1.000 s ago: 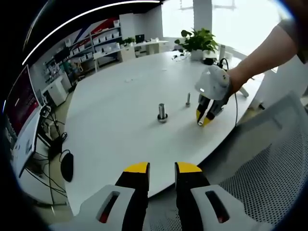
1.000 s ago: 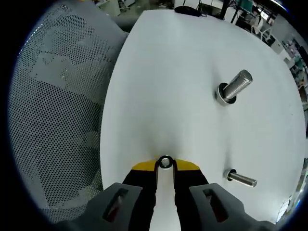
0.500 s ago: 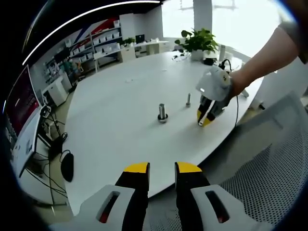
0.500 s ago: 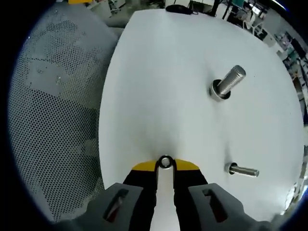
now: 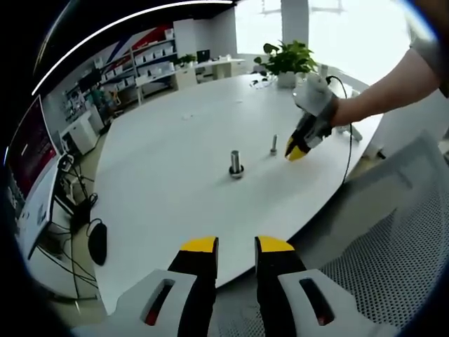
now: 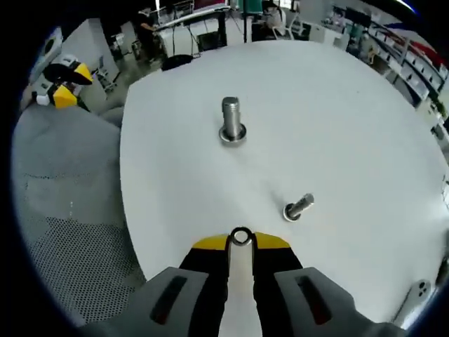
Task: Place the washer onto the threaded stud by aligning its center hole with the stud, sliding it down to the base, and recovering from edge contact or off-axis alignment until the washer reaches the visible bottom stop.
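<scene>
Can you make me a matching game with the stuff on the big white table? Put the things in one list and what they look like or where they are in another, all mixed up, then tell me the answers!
Things:
1. washer
2. thick stud
3. thin stud
4. potted plant

Descriptions:
A. green, at the far edge of the table
B. pinched between the yellow tips of the right gripper
C. the wider bolt, standing farther from the right gripper
D. the slimmer bolt, nearest the held ring

Right pairs: 1-B, 2-C, 3-D, 4-A
</scene>
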Motion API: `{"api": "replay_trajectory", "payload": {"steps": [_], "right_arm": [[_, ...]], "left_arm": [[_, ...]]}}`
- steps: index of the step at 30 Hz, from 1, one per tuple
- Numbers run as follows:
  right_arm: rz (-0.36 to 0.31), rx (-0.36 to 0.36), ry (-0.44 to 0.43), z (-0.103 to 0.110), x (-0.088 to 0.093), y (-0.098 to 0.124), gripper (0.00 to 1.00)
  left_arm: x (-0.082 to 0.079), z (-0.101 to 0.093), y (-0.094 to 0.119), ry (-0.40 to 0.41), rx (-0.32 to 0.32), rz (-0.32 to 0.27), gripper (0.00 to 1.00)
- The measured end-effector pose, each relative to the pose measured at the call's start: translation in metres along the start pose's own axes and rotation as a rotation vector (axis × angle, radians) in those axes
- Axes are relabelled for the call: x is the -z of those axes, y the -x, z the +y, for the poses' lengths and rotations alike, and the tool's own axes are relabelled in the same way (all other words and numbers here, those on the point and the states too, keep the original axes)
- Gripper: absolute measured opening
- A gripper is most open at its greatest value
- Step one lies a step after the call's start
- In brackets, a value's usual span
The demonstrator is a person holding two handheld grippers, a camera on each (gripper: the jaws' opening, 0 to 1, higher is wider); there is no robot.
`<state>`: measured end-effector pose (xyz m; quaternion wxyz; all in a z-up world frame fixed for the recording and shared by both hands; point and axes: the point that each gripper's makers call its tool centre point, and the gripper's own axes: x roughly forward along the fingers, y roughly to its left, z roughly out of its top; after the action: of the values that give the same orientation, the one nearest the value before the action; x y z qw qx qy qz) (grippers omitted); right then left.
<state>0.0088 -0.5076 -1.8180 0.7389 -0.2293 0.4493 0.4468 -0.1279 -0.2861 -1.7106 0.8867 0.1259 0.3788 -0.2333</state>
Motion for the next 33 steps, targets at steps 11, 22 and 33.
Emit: {"api": "replay_trajectory", "payload": {"steps": [11,22,33], "right_arm": [[-0.125,0.104,0.06,-0.03,-0.031,0.026,0.13],[-0.112,0.119,0.197,-0.029,-0.044,0.02,0.13],[-0.051,0.102,0.187,-0.033,-0.039,0.014,0.13]], "left_arm": [[0.0,0.001,0.0,0.0,-0.001,0.002,0.18],[0.001,0.001,0.0,0.002,-0.001,0.005,0.18],[0.001,0.0,0.0,0.002,0.0,0.004,0.18]]}}
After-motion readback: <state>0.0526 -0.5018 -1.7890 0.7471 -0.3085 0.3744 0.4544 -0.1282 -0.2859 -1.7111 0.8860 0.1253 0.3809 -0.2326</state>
